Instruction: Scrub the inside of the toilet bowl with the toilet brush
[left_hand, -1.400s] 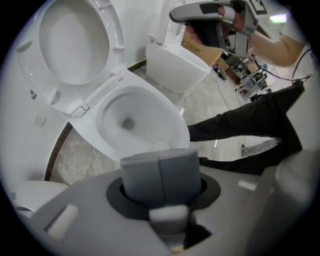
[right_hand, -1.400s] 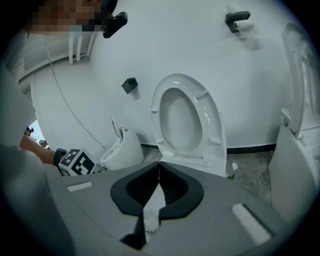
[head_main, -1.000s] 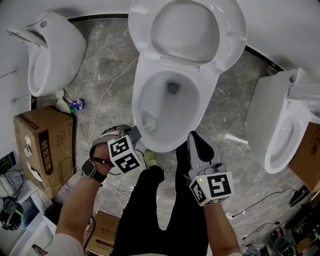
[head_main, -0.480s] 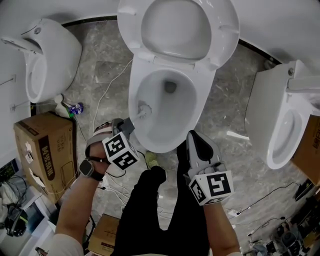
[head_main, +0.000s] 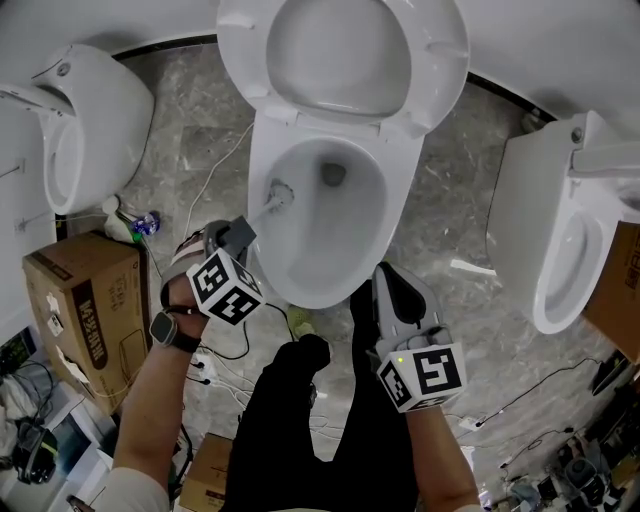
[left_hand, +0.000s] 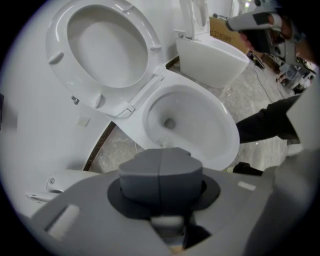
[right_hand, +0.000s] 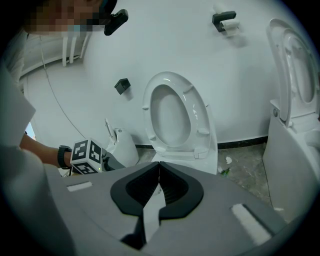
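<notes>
The white toilet bowl (head_main: 335, 245) stands open in the head view, its seat and lid (head_main: 340, 55) raised behind it. My left gripper (head_main: 238, 236) hangs over the bowl's left rim, shut on the toilet brush handle. The white brush head (head_main: 278, 192) presses against the bowl's inner left wall, near the drain hole (head_main: 331, 174). In the left gripper view the grey jaws (left_hand: 160, 167) are closed and point at the bowl (left_hand: 200, 125). My right gripper (head_main: 390, 282) is held near the bowl's front right rim, shut and holding nothing (right_hand: 159, 172).
A second toilet (head_main: 80, 120) stands at the left and a third (head_main: 560, 230) at the right. A cardboard box (head_main: 85, 310) and white cables (head_main: 215, 190) lie on the marble floor at the left. The person's dark legs (head_main: 320, 420) are in front of the bowl.
The left gripper has shifted left and toward the back, sliding the brush head up along the bowl's left inner wall toward the drain. The right gripper has stayed put.
</notes>
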